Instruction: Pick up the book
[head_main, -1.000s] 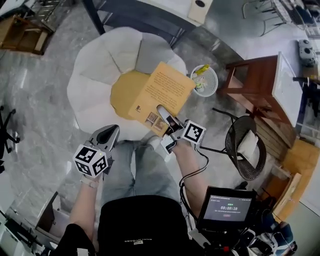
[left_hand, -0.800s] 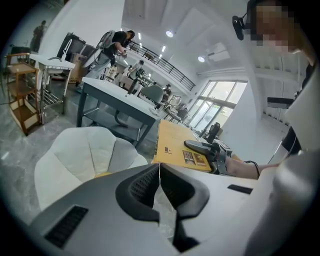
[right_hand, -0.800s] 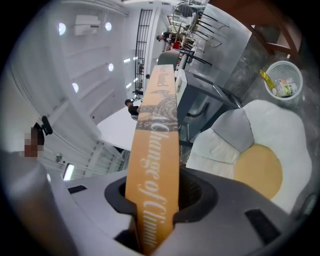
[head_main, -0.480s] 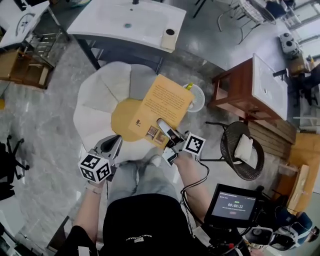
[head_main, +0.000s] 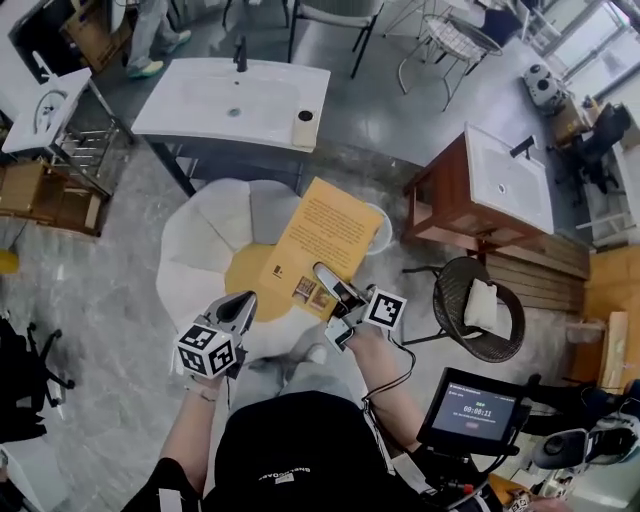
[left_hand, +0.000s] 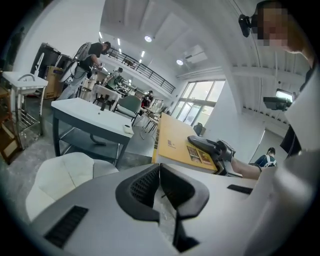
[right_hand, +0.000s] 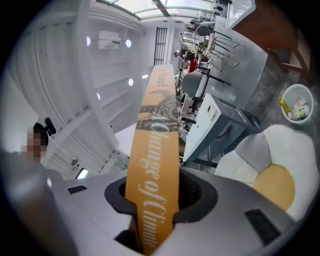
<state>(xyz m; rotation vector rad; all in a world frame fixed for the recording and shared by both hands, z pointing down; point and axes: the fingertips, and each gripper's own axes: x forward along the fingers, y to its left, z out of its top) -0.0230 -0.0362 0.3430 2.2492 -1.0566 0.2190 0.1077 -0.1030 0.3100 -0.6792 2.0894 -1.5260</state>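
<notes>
1. Your right gripper (right_hand: 152, 210): the jaws were clamped on the book (right_hand: 155, 150), one on each cover, at the bottom end of the spine. The rest of the orange volume stuck out unsupported beyond them.
2. Your left gripper (left_hand: 160, 170): the jaws were closed together with nothing between them. It was held apart from the book, on your left.
3. Book, location: in the air, clear of the white chair (head_main: 200, 250) and above its yellow cushion (head_main: 250, 272). A wastebasket (head_main: 383, 228) showed just past its far edge.
4. Beyond: a white counter (head_main: 230, 100) with a sink.
5. Risks noted: you held one end only, so the overhanging weight could swing the book round in the jaws or pull it out. The free cover could also fall open. A quick turn of your wrist would probably cause either.
</notes>
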